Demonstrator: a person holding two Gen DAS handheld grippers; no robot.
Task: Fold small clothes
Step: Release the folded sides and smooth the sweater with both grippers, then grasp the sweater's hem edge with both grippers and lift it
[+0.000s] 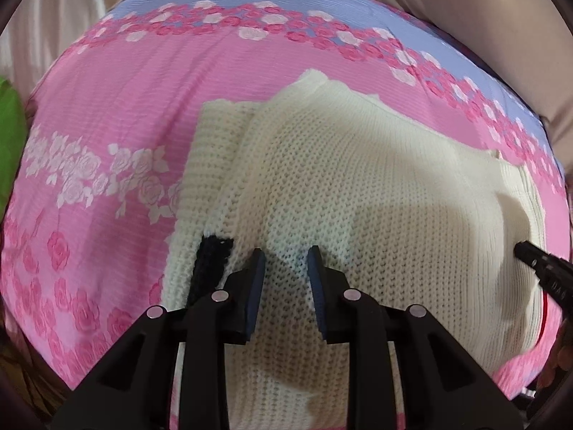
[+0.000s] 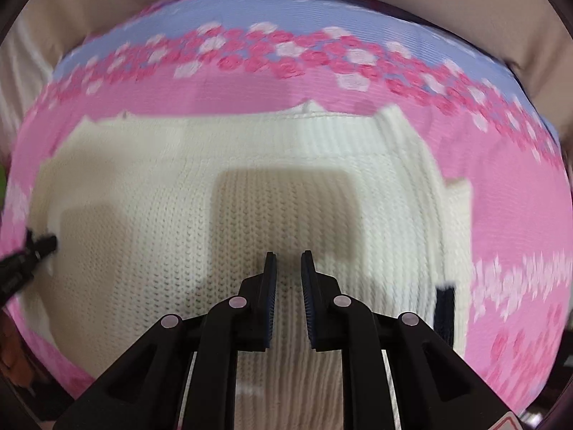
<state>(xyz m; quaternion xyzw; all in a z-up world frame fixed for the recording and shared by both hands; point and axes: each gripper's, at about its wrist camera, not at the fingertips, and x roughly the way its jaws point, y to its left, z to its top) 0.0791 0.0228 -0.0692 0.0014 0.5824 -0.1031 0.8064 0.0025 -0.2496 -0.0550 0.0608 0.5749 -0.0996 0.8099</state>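
Pink floral bedsheet (image 1: 107,114) under cream knit sweater (image 1: 358,186): soft, light, floppy; best pinched at hem/edges. Both hand-held grippers, left (image 1: 286,256) & right (image 2: 288,259), open, empty.

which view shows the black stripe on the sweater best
The left wrist view: the black stripe on the cream sweater is sharp, near the left tool. The right wrist view shows it blurred at the edge.

The left gripper (image 1: 286,263) hangs with jaws parted, nothing between them; the right gripper (image 2: 288,268) likewise (its gap narrower), both angled downward.
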